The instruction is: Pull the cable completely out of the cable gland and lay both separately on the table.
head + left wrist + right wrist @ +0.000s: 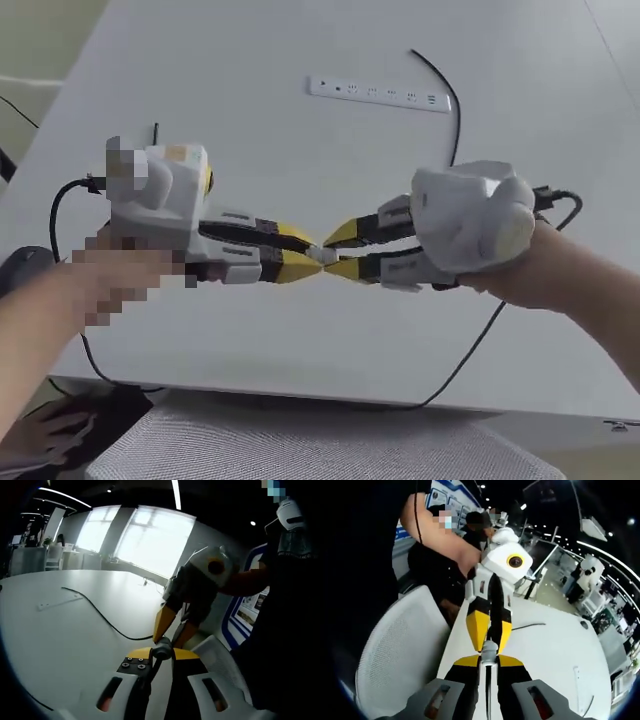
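Observation:
Above the white table's (300, 150) near edge my two grippers meet tip to tip. The left gripper (300, 258) comes in from the left and the right gripper (345, 256) from the right. A small pale cable gland (322, 256) sits pinched between them. In the left gripper view a grey rounded gland (161, 652) is clamped between the yellow fingertips (137, 656), and the right gripper's jaws reach in from above. In the right gripper view a whitish cable end (490, 652) lies between my fingertips (512, 661). How much cable is still inside the gland is hidden.
A white power strip (378, 95) lies at the back of the table, with a black cord (455, 120) running forward from it. A grey mesh chair (300, 445) stands just below the table's near edge. People stand behind the left gripper (490, 575) in the right gripper view.

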A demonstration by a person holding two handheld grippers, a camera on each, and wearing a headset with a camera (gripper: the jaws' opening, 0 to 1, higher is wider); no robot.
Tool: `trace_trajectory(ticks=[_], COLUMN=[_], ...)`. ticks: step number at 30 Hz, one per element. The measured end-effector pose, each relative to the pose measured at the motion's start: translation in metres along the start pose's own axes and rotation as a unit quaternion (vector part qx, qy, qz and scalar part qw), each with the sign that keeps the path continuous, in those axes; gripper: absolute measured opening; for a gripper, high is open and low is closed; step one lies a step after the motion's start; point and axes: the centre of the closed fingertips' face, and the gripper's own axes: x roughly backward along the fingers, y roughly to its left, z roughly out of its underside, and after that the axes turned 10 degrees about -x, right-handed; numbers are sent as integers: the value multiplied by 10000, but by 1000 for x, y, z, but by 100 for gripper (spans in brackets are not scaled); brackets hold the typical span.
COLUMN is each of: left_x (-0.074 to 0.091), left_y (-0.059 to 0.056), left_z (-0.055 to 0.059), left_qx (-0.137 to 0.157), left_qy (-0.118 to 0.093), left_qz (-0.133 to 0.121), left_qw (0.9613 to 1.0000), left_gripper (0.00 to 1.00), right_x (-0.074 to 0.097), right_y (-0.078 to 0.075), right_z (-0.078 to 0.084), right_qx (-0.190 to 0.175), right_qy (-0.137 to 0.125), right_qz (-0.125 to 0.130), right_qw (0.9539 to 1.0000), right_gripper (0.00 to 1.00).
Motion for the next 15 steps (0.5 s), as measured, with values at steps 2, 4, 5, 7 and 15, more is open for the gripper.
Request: trace_trajectory(ticks=[2,4,5,7,15], left_x=[1,1,1,1,1], left_y=[-1,-1,0,1,2], left_z=[-1,-2,-2,-2,-4], left_qx=[47,32,37,56,-6], left_qy=[-20,-27,-34,-52,-50], left_qz=[26,25,21,12,-18], left_qw=[10000,10000,10000,10000,10000], left_gripper=[14,14,15,15,15], right_x=[0,0,0,0,0], right_y=[1,0,-2,-3,-8], right_z=[-1,0,0,-1,-1], right_qx=[75,122,162,186,-39], right_qy=[2,15,15,1,-101], right_qz=[40,107,150,190,246], right_qw=[10000,9999,9998,9996,9996], right_gripper=[7,7,7,7,8])
